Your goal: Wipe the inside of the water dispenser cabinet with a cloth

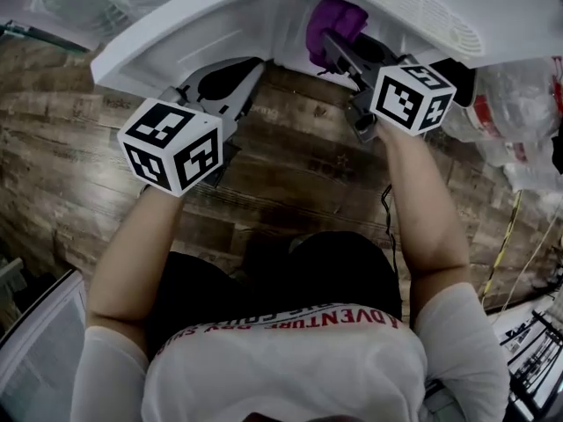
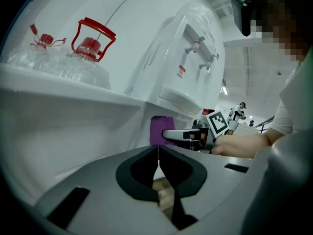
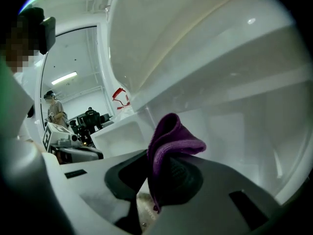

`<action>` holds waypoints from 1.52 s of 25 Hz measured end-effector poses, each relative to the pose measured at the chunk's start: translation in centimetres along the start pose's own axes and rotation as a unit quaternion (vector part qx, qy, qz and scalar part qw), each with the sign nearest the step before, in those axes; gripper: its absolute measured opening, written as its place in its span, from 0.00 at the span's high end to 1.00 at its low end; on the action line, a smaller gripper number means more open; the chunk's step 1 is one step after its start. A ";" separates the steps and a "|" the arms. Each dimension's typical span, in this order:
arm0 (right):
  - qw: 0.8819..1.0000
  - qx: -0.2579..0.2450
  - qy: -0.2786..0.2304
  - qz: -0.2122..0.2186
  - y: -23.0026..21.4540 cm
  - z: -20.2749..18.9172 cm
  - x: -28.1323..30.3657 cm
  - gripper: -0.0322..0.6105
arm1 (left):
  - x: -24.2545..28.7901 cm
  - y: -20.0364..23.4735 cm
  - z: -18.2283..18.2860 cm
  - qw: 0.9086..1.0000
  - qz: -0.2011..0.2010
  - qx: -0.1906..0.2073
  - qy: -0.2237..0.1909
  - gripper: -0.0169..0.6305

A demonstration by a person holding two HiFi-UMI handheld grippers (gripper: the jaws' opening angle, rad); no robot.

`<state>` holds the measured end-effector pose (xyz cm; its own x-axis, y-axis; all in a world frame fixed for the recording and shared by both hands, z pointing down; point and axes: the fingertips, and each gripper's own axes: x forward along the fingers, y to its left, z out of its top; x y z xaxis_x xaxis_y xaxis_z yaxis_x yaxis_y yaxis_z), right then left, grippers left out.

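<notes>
Right tongs [image 3: 148,180] around upstanding purple cloth [image 3: 171,137]

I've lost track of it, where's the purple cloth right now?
The purple cloth is pinched in the right claw, top centre of the head view, at the open white water dispenser cabinet.

Dark wood-plank floor [image 1: 290,174]; clear red-capped water jugs [image 2: 88,58] at its far-left edge; ceiling strip light [image 3: 64,78] above it.
</notes>
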<state>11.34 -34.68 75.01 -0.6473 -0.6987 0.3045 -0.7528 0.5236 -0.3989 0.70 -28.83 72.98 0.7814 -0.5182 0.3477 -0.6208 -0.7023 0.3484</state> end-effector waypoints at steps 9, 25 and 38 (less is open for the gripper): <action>0.999 -0.032 -0.026 -0.004 -0.1 2.6 1.1 0.85 | -0.4 -0.1 -1.5 1.000 0.008 -0.003 -0.010 0.93; 0.998 -0.025 -0.042 -0.035 -3.5 2.2 3.7 0.85 | -1.7 1.0 -0.9 0.998 0.028 -0.036 -0.030 0.93; 0.997 0.020 -0.019 -0.079 -8.0 -4.3 6.4 0.85 | -2.0 1.6 -1.0 0.998 0.041 -0.035 -0.030 0.93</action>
<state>12.70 -41.20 83.90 -0.5163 -0.7887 0.3337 -0.8388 0.3871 -0.3829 -1.93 -28.46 73.71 0.7283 -0.6031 0.3253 -0.6847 -0.6216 0.3806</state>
